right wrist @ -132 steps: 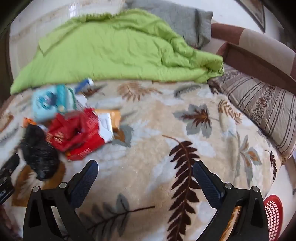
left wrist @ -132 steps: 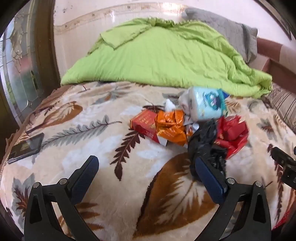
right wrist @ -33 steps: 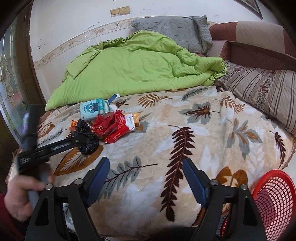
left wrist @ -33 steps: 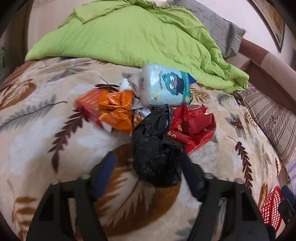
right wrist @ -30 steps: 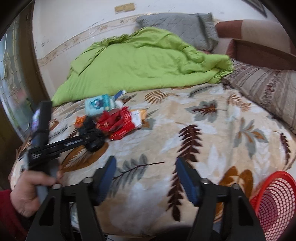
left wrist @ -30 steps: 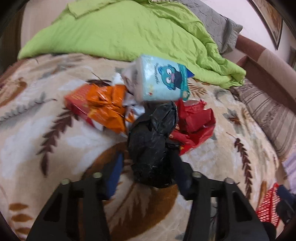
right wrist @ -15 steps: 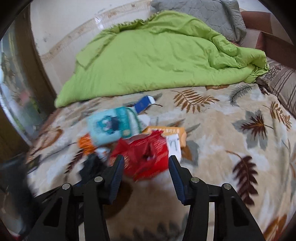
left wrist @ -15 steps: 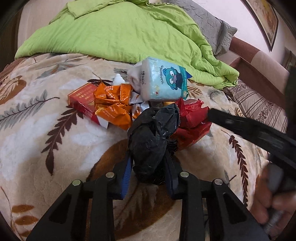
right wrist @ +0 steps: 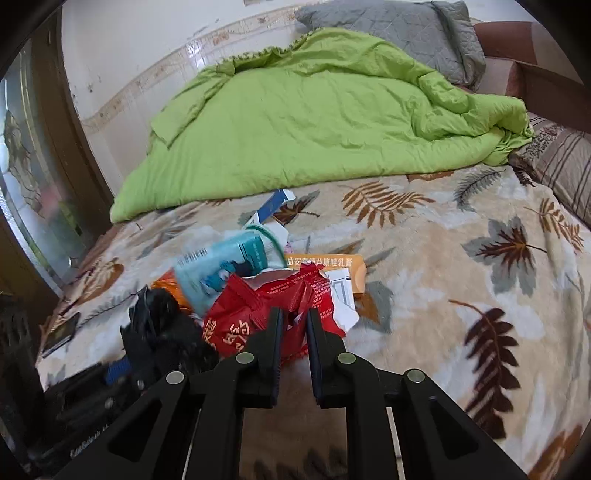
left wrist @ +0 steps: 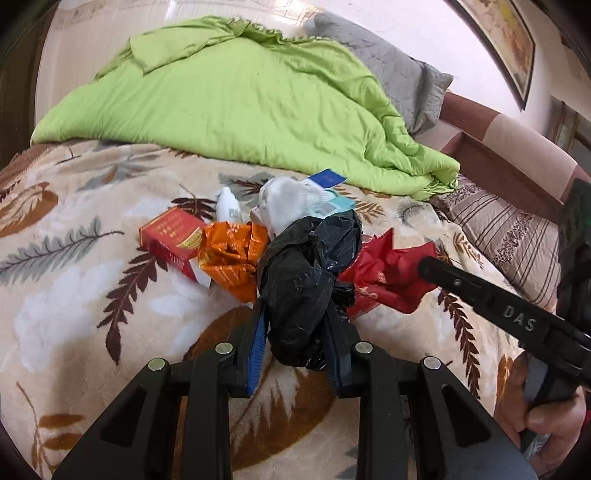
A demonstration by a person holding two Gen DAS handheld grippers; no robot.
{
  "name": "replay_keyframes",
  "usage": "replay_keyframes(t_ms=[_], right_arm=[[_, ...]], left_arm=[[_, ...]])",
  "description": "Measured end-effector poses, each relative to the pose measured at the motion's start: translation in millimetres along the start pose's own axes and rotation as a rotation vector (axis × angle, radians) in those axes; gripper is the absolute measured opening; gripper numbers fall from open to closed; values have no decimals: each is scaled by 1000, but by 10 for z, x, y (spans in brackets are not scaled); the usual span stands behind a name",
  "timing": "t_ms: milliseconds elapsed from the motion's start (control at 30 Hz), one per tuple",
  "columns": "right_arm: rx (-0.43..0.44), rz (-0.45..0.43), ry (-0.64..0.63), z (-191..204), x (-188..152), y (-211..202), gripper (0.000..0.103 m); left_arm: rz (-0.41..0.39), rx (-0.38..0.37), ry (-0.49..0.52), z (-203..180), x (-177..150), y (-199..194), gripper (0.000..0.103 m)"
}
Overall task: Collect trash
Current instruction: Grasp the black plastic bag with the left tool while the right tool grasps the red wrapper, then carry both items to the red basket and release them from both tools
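Note:
A heap of trash lies on the leaf-patterned blanket (left wrist: 74, 302). My left gripper (left wrist: 295, 328) is shut on a crumpled black plastic bag (left wrist: 306, 273), its blue pads pressing it from both sides. Right of the bag lies a red foil wrapper (left wrist: 388, 273). In the right wrist view my right gripper (right wrist: 294, 323) is shut on a fold of that red wrapper (right wrist: 255, 314). The left gripper (right wrist: 118, 369) shows blurred at lower left. Around them lie an orange wrapper (left wrist: 232, 254), a red box (left wrist: 170, 236), a teal tissue pack (right wrist: 221, 269) and an orange medicine box (right wrist: 325, 264).
A green duvet (left wrist: 240, 99) and a grey pillow (right wrist: 406, 33) fill the far side of the bed. A striped pillow (left wrist: 517, 236) lies to the right. A dark phone (right wrist: 61, 334) rests near the blanket's left edge. A person's hand (left wrist: 546, 417) grips the right tool.
The left jaws closed on the black bag and raised it slightly. The right gripper swung in from the bed's edge to the heap and closed on the red wrapper. The tissue pack tipped.

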State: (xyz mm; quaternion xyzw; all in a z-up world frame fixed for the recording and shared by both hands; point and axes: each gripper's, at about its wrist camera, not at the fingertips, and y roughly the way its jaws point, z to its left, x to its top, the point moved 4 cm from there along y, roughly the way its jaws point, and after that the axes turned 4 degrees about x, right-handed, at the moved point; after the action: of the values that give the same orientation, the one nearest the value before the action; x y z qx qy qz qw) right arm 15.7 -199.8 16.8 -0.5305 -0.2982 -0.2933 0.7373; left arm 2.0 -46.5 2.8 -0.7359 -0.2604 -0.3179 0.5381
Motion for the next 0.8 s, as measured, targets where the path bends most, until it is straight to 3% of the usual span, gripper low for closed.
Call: replay_keyframes(t_ms=[167, 533, 800], right_arm=[[-2, -48, -19, 34, -15, -214, 14], [2, -50, 17, 10, -184, -406, 14], [0, -72, 49, -79, -281, -692, 14]], left_arm=[[-11, 16, 15, -22, -11, -56, 27], [-26, 35, 30, -50, -79, -179, 27], [-22, -12, 91, -285, -161, -288, 27]])
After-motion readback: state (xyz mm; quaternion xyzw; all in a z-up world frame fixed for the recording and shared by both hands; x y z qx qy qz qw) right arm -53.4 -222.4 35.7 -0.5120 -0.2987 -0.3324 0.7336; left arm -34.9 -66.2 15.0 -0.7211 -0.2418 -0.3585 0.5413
